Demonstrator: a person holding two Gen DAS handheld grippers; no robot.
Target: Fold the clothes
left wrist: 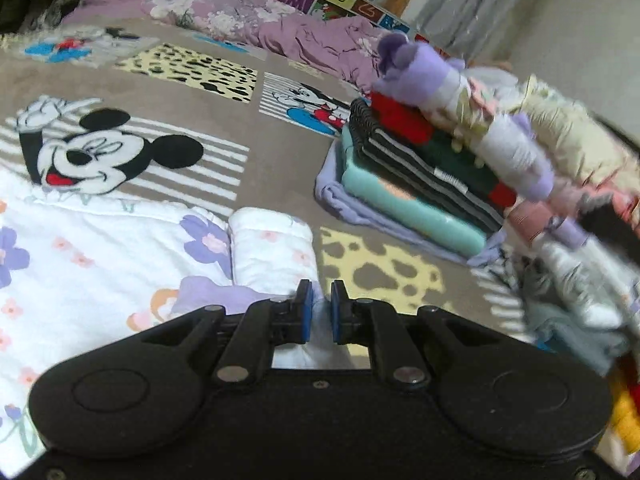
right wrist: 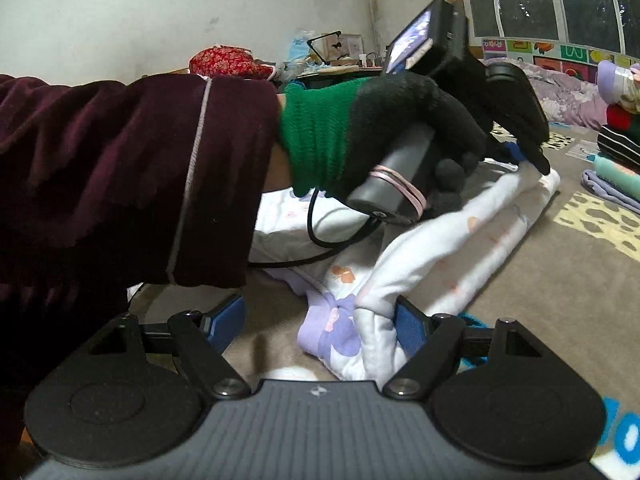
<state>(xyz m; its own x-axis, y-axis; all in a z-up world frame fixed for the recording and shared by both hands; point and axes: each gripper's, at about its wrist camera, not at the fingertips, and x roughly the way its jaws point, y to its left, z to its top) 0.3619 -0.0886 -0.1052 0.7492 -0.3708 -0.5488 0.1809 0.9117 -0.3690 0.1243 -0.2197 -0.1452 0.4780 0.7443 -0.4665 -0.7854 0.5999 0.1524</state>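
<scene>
A white garment with purple and pink flowers [left wrist: 100, 248] lies on the Mickey Mouse blanket [left wrist: 280, 152], its right edge rolled into a thick fold [left wrist: 272, 248]. My left gripper [left wrist: 319, 312] is shut on the near end of that fold, white cloth showing between the blue pads. In the right wrist view the same garment [right wrist: 460, 240] runs away from me, and the left gripper [right wrist: 520, 152], held by a gloved hand, pinches its far corner. My right gripper [right wrist: 320, 324] is open, the garment's near corner lying against its right pad [right wrist: 408, 328].
A stack of folded clothes [left wrist: 420, 168] stands to the right on the blanket, topped by a purple and white bundle [left wrist: 460, 104]. Loose clothes [left wrist: 580, 280] pile at far right. A rumpled purple floral quilt [left wrist: 240, 12] lies behind. The person's maroon sleeve [right wrist: 120, 180] crosses the right wrist view.
</scene>
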